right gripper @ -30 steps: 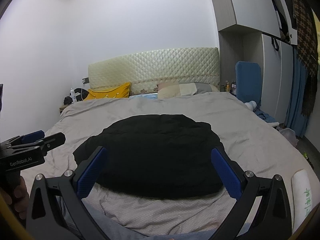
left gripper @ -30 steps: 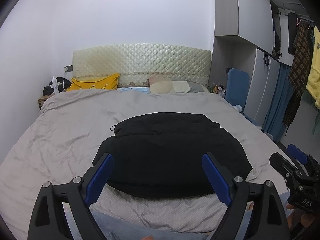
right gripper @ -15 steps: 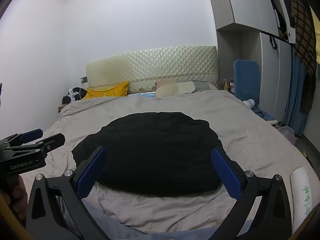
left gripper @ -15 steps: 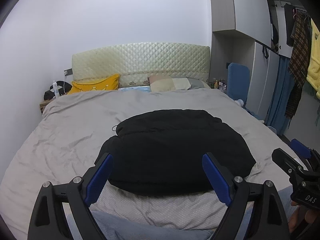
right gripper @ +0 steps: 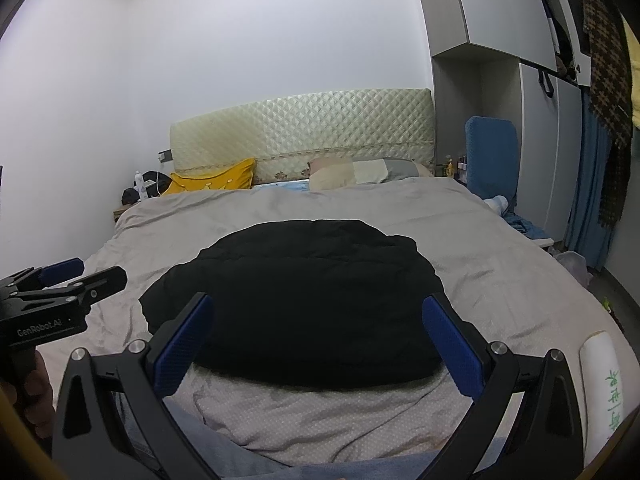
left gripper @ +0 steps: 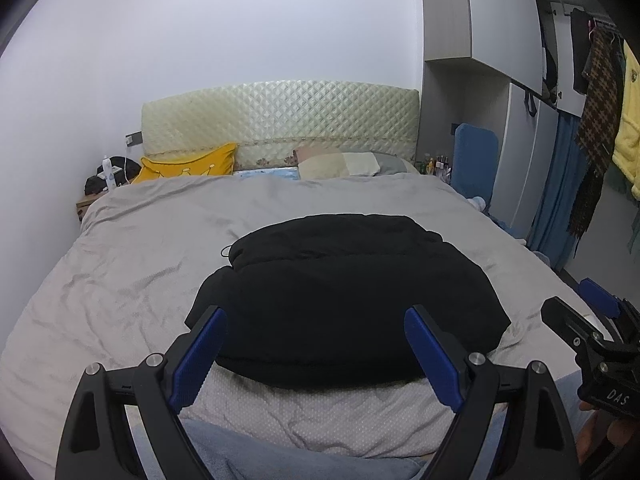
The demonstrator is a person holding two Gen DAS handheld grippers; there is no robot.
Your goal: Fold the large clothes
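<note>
Left wrist view: the left gripper (left gripper: 316, 354) hangs above the foot edge of the bed (left gripper: 120, 264), its two blue-padded fingers (left gripper: 198, 356) spread wide with nothing between them. Beyond the fingertips lies the black jacket (left gripper: 344, 308), folded into a thick rounded bundle on the gray cover, sitting in the middle of the bed's width and nearer the foot edge than the headboard (left gripper: 280, 124). A thin cord loop sticks out at the jacket's far left side. The right gripper (left gripper: 592, 320) shows at the right edge of this view, held off the bed's right edge, apart from the jacket. In the right wrist view, the right gripper (right gripper: 318, 336) is likewise wide apart and empty, held over the foot edge with the jacket (right gripper: 296, 300) just ahead of its fingers, and the left gripper (right gripper: 66, 280) shows at the left side, over the bed's left edge. A yellow pillow (right gripper: 212, 182) and a beige pillow (right gripper: 352, 174) rest against the headboard. A white bolster (right gripper: 606, 392) lies at the bed's near right corner.
</note>
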